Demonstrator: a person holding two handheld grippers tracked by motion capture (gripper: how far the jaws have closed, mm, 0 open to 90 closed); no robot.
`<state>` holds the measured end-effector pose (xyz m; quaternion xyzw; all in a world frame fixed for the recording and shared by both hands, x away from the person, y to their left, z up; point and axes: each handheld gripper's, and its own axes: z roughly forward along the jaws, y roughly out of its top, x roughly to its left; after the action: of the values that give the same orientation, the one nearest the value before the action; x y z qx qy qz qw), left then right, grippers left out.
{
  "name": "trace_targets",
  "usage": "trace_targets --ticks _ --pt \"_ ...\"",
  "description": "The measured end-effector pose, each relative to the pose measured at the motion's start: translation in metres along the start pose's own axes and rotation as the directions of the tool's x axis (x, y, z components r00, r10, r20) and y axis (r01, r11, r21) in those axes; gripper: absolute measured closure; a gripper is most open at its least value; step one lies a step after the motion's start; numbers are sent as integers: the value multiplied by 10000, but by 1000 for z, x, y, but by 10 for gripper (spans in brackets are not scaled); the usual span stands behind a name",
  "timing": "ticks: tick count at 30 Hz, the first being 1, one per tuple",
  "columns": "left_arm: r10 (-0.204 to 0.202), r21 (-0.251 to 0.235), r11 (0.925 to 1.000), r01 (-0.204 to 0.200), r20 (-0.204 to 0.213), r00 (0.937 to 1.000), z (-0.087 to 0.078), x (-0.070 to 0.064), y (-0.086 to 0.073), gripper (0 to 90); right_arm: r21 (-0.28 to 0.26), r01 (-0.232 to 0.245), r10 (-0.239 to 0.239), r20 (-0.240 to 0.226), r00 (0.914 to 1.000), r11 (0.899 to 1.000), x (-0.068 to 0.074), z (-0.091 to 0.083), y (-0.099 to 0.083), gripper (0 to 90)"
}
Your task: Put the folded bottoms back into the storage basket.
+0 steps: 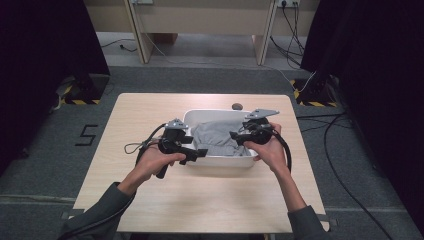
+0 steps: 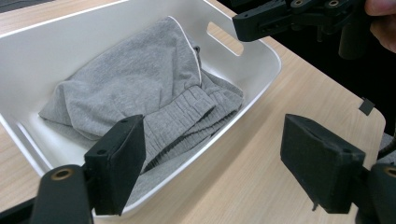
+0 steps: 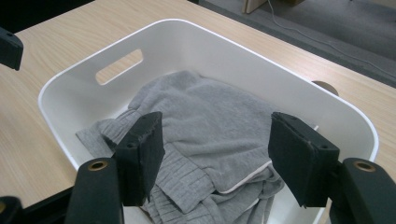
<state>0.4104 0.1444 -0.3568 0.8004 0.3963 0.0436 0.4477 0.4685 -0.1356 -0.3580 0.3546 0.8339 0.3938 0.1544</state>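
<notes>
On the table, one white bin (image 1: 218, 161) holds one grey garment (image 1: 216, 137); both grippers' fingers gape apart.

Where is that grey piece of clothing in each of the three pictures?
High view: the grey garment lies in the white tub at the table's centre, between the two grippers.
Left gripper view: it fills the tub's floor, left of centre, above the left jaw.
Right gripper view: centre, between the jaws.
Shared landmark: the tub's handle slot.
</notes>
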Motion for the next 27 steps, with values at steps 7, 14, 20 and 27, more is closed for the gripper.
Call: trace_targets --ticks 7,14,20,27 --pt "-11 -93 10000 12 109 9999 -4 -2 -8 220 -84 86 -88 -192 9998 9999 8 -4 -8 366" --pt "154 -275 9995 -151 127 9998 -11 -8 -15 220 -268 103 -112 -354 9993 9996 15 -11 -15 366" --pt "145 -346 9993 -138 199 9997 -17 -10 -22 217 -474 166 -189 -475 9987 9987 19 -17 -20 366" --pt "99 -372 9993 -88 290 9995 -25 -9 -31 206 -540 176 -211 -635 9978 9984 25 -21 -32 366"
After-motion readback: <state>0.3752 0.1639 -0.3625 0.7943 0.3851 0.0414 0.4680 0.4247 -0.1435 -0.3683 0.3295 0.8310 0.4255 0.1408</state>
